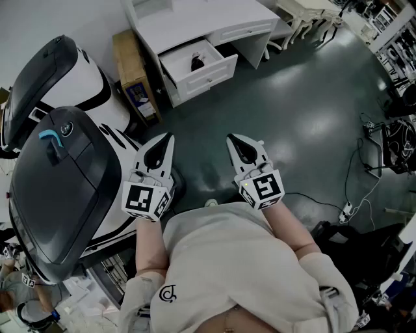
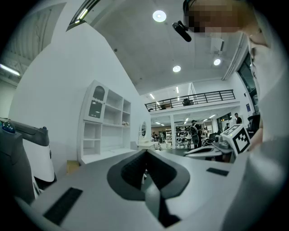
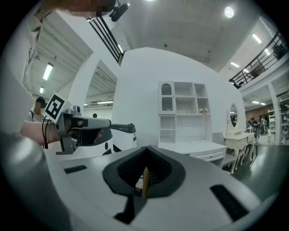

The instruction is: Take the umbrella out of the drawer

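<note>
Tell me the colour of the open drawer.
The drawer is white, like its desk; the head view shows it best.

Hand-held grippers [image 1: 169, 136] [image 1: 230, 137] level, jaws together

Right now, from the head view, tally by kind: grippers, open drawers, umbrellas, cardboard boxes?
Grippers: 2, left gripper and right gripper, both shut and empty
Open drawers: 1, the drawer
Umbrellas: 1, the umbrella inside it
Cardboard boxes: 1, the cardboard box
Total: 5
</note>
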`<state>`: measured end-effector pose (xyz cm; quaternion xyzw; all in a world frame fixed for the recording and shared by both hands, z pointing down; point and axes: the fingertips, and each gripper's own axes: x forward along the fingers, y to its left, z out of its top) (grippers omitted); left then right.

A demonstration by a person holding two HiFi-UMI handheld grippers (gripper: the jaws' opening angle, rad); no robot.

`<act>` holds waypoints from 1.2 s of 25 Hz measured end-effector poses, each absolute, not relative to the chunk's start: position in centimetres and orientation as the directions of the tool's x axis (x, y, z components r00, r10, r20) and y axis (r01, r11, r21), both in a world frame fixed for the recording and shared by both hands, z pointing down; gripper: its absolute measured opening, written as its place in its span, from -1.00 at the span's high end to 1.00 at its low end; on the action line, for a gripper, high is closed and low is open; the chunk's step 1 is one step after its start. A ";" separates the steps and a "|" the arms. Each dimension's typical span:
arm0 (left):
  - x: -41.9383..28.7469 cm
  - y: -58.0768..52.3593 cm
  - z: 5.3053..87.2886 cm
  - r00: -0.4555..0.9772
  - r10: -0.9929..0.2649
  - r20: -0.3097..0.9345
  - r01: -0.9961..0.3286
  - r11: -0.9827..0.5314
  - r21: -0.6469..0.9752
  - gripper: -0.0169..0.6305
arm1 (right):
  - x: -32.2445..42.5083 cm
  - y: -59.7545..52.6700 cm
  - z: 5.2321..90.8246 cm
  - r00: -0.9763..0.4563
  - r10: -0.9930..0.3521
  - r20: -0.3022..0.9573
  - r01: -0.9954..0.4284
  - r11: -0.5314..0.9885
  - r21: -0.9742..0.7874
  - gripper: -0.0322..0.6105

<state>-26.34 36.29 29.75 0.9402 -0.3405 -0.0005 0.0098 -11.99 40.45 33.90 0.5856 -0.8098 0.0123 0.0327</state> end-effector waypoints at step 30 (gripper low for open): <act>-22.3 26.7 33.7 0.696 -0.713 0.083 -0.717 -0.696 0.035 0.91 | -5.9 29.1 37.9 -0.375 -0.918 0.125 -0.927 0.374 -0.038 0.88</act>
